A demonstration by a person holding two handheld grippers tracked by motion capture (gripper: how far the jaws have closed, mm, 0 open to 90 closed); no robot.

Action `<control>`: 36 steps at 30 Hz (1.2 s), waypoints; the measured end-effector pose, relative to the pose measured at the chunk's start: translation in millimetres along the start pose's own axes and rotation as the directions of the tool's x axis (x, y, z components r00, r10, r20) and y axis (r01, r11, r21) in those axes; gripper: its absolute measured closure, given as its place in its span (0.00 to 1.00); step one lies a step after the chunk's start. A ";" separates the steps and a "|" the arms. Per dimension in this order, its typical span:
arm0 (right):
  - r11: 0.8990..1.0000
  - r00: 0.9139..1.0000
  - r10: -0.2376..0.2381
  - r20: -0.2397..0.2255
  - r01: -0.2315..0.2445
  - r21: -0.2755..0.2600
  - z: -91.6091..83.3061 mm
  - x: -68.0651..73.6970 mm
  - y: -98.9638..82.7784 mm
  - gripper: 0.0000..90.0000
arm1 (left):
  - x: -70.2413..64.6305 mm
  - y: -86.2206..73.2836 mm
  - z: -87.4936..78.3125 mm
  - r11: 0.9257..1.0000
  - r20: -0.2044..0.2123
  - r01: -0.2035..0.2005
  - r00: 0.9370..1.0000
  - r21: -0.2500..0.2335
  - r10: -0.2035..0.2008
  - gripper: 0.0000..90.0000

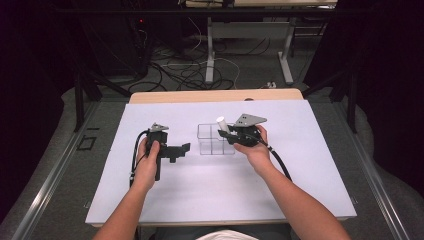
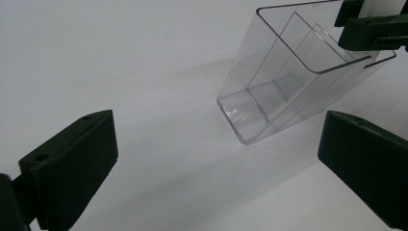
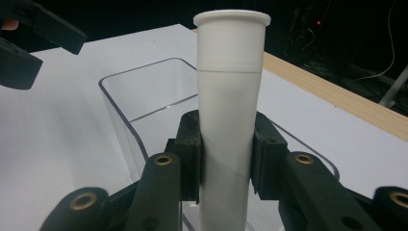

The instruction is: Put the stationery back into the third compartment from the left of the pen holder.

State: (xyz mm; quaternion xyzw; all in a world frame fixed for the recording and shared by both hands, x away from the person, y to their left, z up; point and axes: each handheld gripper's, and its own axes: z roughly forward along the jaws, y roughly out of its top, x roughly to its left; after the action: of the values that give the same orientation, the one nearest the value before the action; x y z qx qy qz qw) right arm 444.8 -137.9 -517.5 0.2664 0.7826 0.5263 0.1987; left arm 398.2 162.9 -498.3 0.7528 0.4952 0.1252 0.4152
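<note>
A white plastic tube (image 3: 231,110) stands upright between the two black jaws of my right gripper (image 3: 227,159), which is shut on it. In the high view that right gripper (image 1: 231,135) holds the tube (image 1: 222,123) over the right end of a clear plastic box (image 1: 215,140) with inner dividers. My left gripper (image 1: 181,150) rests on the white sheet to the left of the box, jaws wide open with nothing between them. From the left gripper view the clear box (image 2: 288,86) lies ahead, and the left gripper (image 2: 216,163) is apart from it.
A white sheet (image 1: 220,185) covers the table, with a wooden edge (image 1: 215,95) at the back. Beyond it the floor holds cables and table legs (image 1: 210,50). Dark frame posts stand at both sides.
</note>
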 end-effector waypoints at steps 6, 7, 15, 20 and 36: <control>1.000 1.000 0.012 -0.001 -0.012 0.001 -0.1 -0.8 -5.0 0.77 | 0.1 -0.1 0.1 1.000 -0.002 0.001 1.000 0.001 -0.001 0.01; 1.000 1.000 0.009 -0.002 -0.009 0.006 -0.5 -1.1 -5.3 0.77 | 0.2 -0.1 0.2 1.000 -0.003 0.000 1.000 0.001 0.000 0.01; 0.998 0.998 0.051 0.025 -0.050 -0.028 -8.2 -3.4 -4.0 0.56 | 0.5 -0.1 -0.4 1.000 -0.006 0.005 1.000 0.001 -0.005 0.01; 0.998 0.998 0.039 0.040 -0.037 -0.046 -23.4 -1.5 4.6 0.47 | 1.7 0.0 -0.7 1.000 -0.005 0.008 1.000 -0.006 -0.008 0.01; 0.991 0.985 0.113 0.126 -0.122 0.063 -65.4 1.6 12.9 0.16 | 4.5 -0.1 -2.9 1.000 -0.011 0.021 1.000 -0.014 -0.021 0.01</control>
State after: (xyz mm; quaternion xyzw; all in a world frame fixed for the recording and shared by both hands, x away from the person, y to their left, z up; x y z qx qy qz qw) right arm 407.5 -179.9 -481.6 0.3509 0.7699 0.4919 0.2053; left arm 398.5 168.3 -497.6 0.7439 0.5045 0.1287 0.4190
